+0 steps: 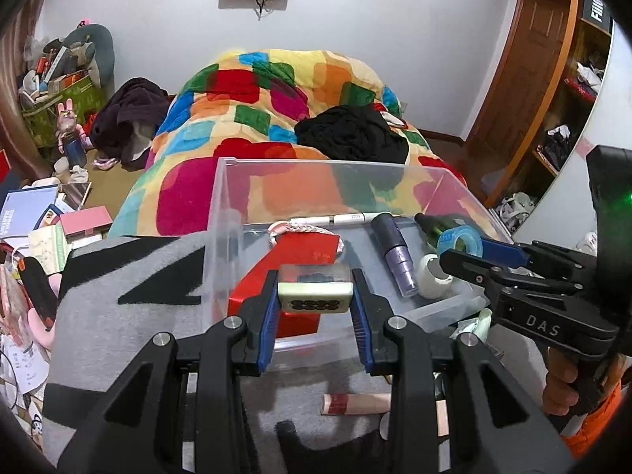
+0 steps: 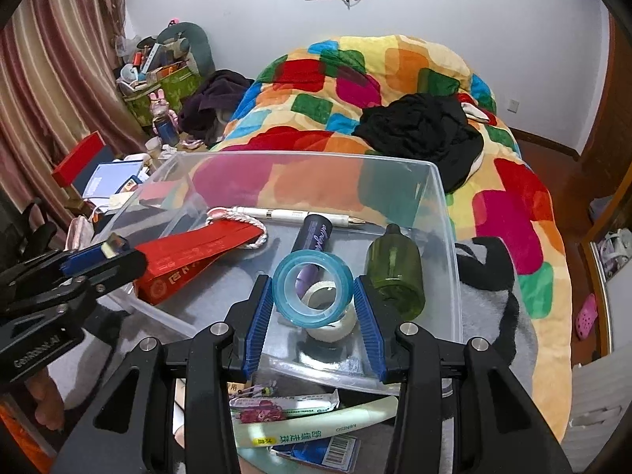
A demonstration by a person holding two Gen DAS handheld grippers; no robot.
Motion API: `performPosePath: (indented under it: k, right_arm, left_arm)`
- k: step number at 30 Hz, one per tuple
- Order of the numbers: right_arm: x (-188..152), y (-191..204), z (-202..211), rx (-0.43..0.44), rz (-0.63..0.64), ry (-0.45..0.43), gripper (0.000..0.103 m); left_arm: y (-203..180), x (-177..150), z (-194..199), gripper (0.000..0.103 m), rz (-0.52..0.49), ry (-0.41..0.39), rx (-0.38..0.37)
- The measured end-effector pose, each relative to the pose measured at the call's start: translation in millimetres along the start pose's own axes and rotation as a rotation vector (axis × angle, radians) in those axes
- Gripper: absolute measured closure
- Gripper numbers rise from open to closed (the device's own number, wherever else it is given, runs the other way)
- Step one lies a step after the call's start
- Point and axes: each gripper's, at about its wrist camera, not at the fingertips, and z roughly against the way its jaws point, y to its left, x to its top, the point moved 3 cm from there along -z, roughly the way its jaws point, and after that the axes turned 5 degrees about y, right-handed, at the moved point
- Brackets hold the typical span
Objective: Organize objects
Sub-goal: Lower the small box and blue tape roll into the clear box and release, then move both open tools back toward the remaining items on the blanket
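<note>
A clear plastic bin (image 1: 221,213) (image 2: 446,237) stands on a grey and black blanket. My left gripper (image 1: 315,296) is shut on a mahjong tile (image 1: 314,296) above the bin's near edge; it shows at the left in the right wrist view (image 2: 112,249). My right gripper (image 2: 313,292) is shut on a blue tape roll (image 2: 292,296) over the bin; it shows in the left wrist view (image 1: 466,251). In the bin lie a red pouch (image 2: 189,260), a white pen (image 2: 292,213), a purple tube (image 1: 397,260), a green bottle (image 2: 395,272) and a white tape roll (image 2: 335,324).
A bed with a colourful quilt (image 2: 395,79) and black clothes (image 2: 418,130) lies behind the bin. Loose items lie on the blanket before the bin: a tube (image 2: 316,430), packets (image 2: 284,405), a pinkish stick (image 1: 355,403). Clutter and books (image 1: 27,213) fill the left floor.
</note>
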Motion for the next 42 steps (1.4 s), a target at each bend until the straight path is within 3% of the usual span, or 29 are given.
performPosePath:
  k: [7, 15, 21, 31, 38, 42]
  right_arm:
    - [-4, 2, 13, -0.008, 0.024, -0.025, 0.051]
    - [-22, 0, 50, 0.002, 0.061, -0.089, 0.042]
    - [-50, -15, 64, 0.031, 0.034, -0.077, 0.042]
    - [-116, -13, 34, 0.108, 0.075, 0.094, 0.042]
    - [-134, 2, 33, 0.160, 0.158, 0.119, 0.042]
    - [-139, 11, 36, 0.166, 0.234, 0.133, 0.041]
  left_arm:
    - [-8, -3, 11, 0.066, -0.025, -0.010, -0.009]
    - [-22, -13, 40, 0.041, -0.060, -0.064, -0.009]
    - [-32, -34, 45, 0.032, -0.095, -0.047, -0.011]
    - [-30, -81, 17, 0.032, -0.081, 0.085, -0.007]
    - [-14, -87, 12, 0.032, -0.041, 0.082, 0.077]
    - [-13, -88, 2, 0.034, -0.063, 0.119, 0.113]
